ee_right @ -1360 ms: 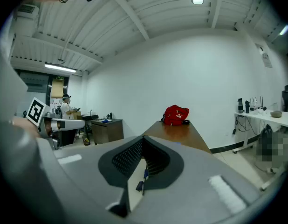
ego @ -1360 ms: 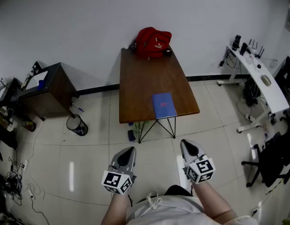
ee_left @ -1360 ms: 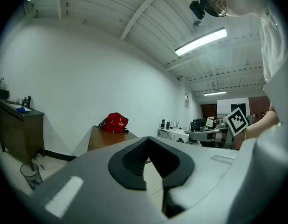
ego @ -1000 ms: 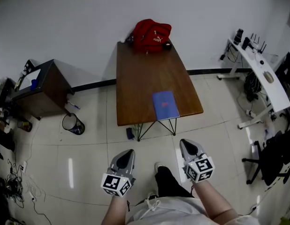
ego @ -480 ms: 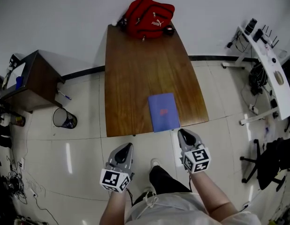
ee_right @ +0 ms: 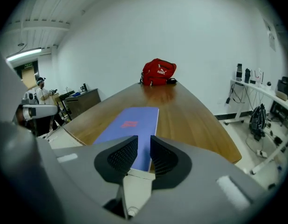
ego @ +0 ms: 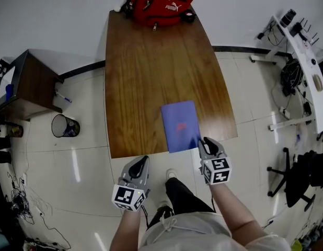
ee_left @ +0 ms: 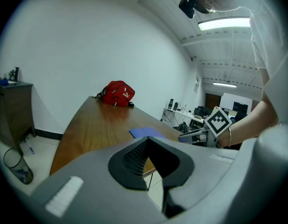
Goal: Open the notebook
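Note:
A closed blue notebook (ego: 180, 124) lies on the brown table (ego: 140, 77) beside its near edge. My right gripper (ego: 205, 141) hovers at the notebook's near right corner. Its jaws are opening, with a narrow gap and nothing between them. Through that gap the right gripper view shows the notebook (ee_right: 130, 122) just ahead of the right gripper (ee_right: 144, 148). My left gripper (ego: 142, 161) is shut and empty, short of the table edge and left of the notebook. In the left gripper view its jaws (ee_left: 147, 140) meet at the tip, and the notebook (ee_left: 146, 132) lies beyond.
A red backpack (ego: 162, 1) sits at the table's far end. On the floor to the left stand a waste bin (ego: 65, 125) and a dark cabinet (ego: 25, 85). To the right are a white desk (ego: 308, 14) and an office chair (ego: 302, 177).
Both grippers came forward and down to the table's near edge. The right one now sits at the notebook's corner with its jaws parted; they looked together before.

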`<state>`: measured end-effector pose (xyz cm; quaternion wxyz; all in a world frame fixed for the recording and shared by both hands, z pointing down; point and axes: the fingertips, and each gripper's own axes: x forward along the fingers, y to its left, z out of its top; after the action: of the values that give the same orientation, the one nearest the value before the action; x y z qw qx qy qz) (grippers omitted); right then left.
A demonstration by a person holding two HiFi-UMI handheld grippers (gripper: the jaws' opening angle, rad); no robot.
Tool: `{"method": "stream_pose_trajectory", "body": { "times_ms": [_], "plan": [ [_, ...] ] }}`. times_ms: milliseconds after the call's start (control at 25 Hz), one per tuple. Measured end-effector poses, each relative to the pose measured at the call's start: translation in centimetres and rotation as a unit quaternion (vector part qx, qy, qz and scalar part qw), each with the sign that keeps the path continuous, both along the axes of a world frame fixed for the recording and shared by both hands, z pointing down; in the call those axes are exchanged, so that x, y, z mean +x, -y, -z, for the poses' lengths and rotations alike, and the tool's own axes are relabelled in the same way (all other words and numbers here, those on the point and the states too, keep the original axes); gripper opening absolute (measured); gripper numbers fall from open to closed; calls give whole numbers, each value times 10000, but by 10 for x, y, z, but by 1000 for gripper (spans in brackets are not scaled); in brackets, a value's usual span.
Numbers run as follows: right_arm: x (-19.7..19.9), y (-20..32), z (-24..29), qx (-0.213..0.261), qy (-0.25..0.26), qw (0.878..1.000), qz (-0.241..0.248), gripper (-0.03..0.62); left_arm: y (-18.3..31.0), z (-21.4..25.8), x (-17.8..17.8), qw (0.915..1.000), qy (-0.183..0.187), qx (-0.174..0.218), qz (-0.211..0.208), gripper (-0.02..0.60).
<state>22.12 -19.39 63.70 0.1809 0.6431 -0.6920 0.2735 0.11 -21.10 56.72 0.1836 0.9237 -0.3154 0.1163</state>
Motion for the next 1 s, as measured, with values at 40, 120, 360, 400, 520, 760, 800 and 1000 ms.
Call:
{"method": "stream_pose_trajectory", "body": {
  "times_ms": [40,120,360,400,520,760,800,1000],
  "plan": [
    [2,0,-8,-96,51,9999,-64,81,2,-2,1,10000,-13,-32,0,5],
    [3,-4,-22,-296,156,9993,-191,81,6,-5,0,9999,-70,-115,36,5],
    [6,-7,-39,-525,168,9975,-443,92,14,-4,1,9995,-231,-223,72,5],
    [5,-8,-39,-535,160,9975,-437,85,13,-5,2,9994,-232,-237,64,5],
    [6,-9,-40,-570,144,9973,-430,66,10,-6,4,9992,-268,-287,75,5],
    [13,-9,-36,-555,311,9965,-535,15,2,0,14,9993,-281,-259,-37,5],
    [13,-9,-34,-537,364,9964,-555,13,2,2,15,9993,-288,-249,-30,5],
    [11,-6,-6,-305,554,9964,-572,11,6,17,9,9994,-327,-71,91,5]
  ]
}}
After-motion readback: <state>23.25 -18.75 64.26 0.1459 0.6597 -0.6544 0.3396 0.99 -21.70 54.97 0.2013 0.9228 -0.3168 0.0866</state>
